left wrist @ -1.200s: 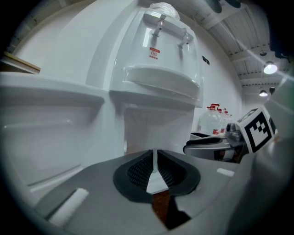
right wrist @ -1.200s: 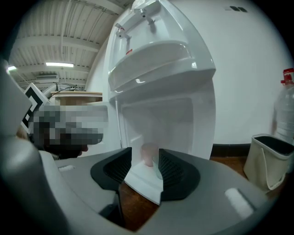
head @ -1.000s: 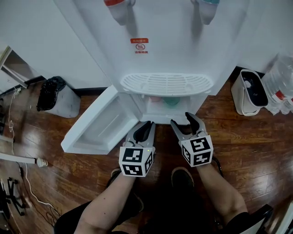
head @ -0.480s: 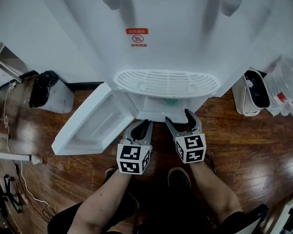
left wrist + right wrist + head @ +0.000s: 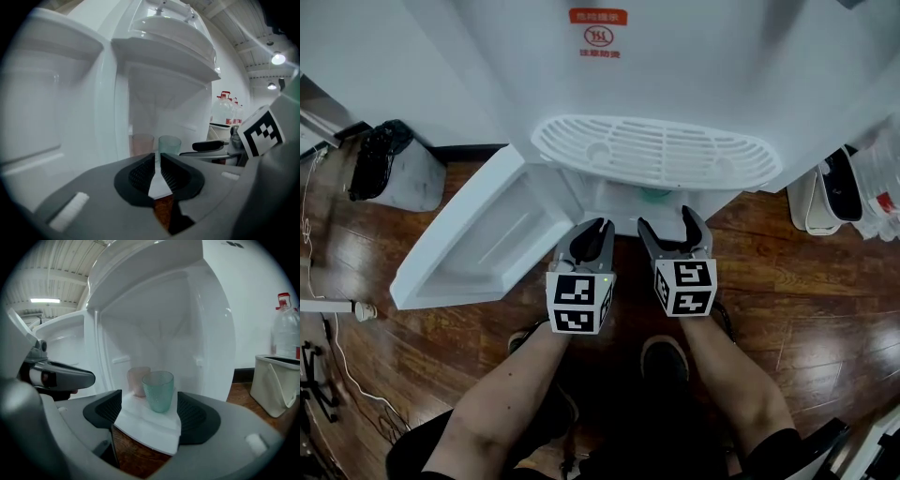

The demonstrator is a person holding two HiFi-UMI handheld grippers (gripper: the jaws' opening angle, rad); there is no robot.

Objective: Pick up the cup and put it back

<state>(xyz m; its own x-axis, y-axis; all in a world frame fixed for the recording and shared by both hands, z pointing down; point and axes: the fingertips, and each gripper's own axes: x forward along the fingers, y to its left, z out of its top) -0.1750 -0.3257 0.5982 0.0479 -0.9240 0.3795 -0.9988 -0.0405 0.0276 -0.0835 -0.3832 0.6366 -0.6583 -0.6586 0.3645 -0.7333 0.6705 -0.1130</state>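
Note:
A teal green cup [image 5: 158,391] stands upright on the white shelf [image 5: 150,425] inside the dispenser's low cabinet, and a pink cup [image 5: 137,379] stands just behind it to the left. My right gripper [image 5: 150,409] is just in front of the green cup; its jaws are opening wide and nothing is between them. In the head view only the green cup's rim [image 5: 654,195] shows under the drip tray [image 5: 656,155]. My left gripper [image 5: 591,230] hovers beside the right gripper [image 5: 667,223]. Its jaws are nearly together and empty, and both cups [image 5: 169,144] stand ahead of them.
The cabinet door [image 5: 487,244] hangs open to the left over the wooden floor. A bin with a black bag [image 5: 389,173] stands at the left wall. A white bin [image 5: 825,192] and water bottles [image 5: 883,178] are at the right. The person's shoe [image 5: 661,356] is below the grippers.
Both grippers have moved closer to the cabinet opening, and the dispenser fills more of the head view. The right jaws have spread wider. The left jaws look the same.

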